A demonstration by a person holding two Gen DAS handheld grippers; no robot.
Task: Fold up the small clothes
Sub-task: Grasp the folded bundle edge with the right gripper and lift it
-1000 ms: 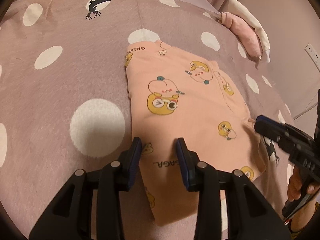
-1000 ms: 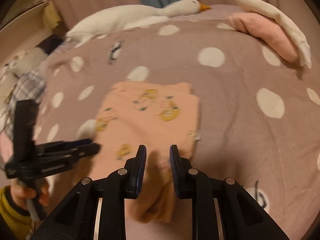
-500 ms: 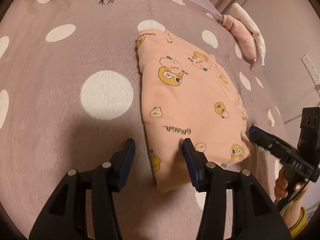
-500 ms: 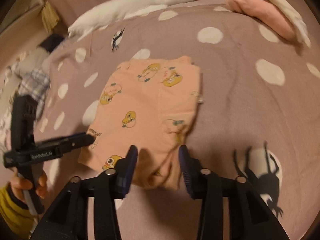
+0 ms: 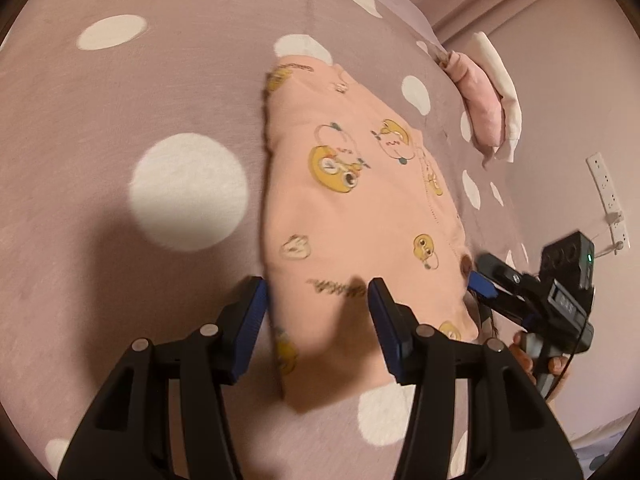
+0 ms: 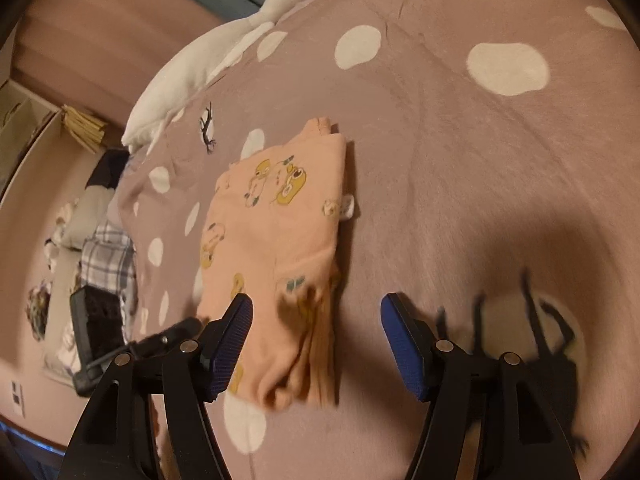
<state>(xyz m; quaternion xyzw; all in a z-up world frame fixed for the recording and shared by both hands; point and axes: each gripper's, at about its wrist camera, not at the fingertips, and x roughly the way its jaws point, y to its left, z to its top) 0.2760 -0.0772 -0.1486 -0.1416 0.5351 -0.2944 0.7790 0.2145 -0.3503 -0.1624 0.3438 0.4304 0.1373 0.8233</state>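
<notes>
Left gripper (image 5: 318, 292) angling downward, jaws parted and empty, right gripper (image 6: 316, 320) tilting downward, jaws opening, gripping nothing.

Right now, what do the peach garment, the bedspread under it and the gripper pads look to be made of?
Peach garment: soft matte knit, likely cotton; it folds limply and carries printed cartoons. Bedspread: fuzzy, fleece-like fabric with a faint nap and white dots. Pads of the right gripper: blue, finely ribbed, probably rubber, on black plastic-looking fingers. Its jaws are opening, pressing nothing.
</notes>
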